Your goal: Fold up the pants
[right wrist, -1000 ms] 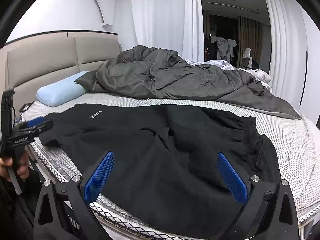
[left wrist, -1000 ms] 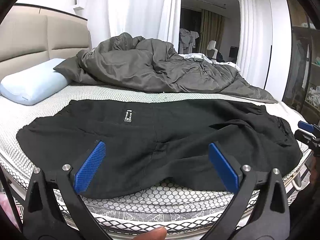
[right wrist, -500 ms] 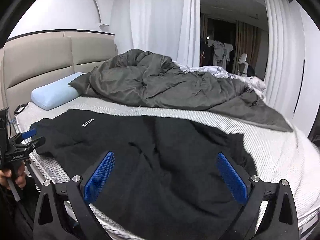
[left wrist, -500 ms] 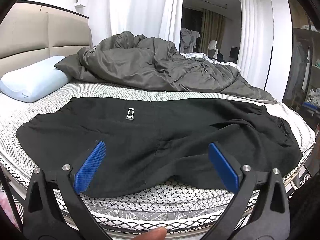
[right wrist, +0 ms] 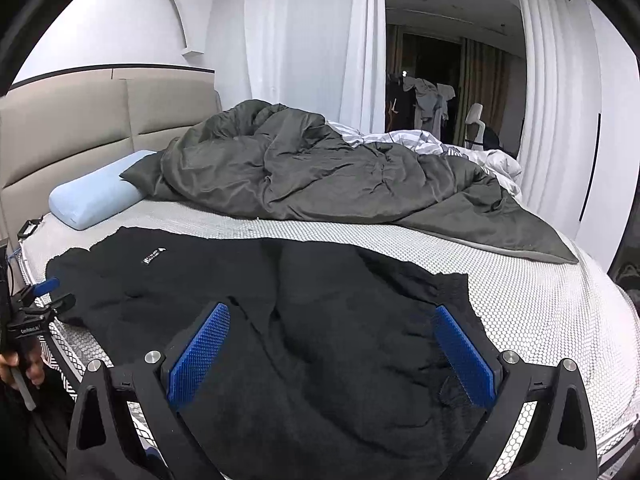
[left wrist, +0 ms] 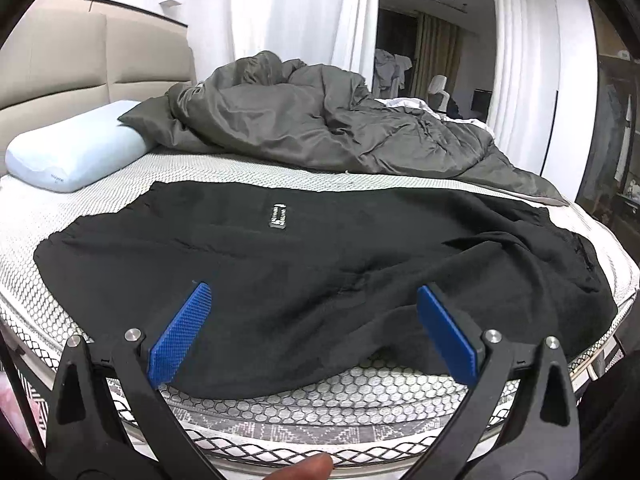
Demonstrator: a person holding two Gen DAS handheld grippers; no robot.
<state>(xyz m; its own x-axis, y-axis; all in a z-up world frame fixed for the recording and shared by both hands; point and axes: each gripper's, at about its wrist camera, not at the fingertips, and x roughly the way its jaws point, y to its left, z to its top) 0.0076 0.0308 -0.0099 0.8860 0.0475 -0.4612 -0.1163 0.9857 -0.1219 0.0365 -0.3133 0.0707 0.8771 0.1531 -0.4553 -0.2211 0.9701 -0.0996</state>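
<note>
I hold my left gripper (left wrist: 314,330) wide open, with nothing in it. My right gripper (right wrist: 332,354) is wide open too, and empty. The black pants (left wrist: 320,272) lie spread flat across the near side of the bed (left wrist: 360,396). I think the fold has not begun.

To do it well, I should pinch the near edge at 6 o'clock with both grippers, lift together, and lay it over evenly.

The gray blanket (left wrist: 320,124) is piled at 12 o'clock, and the blue pillow (left wrist: 72,156) sits at 10. Bare mattress lies between pants and blanket, and more at 3 o'clock in my right view.
</note>
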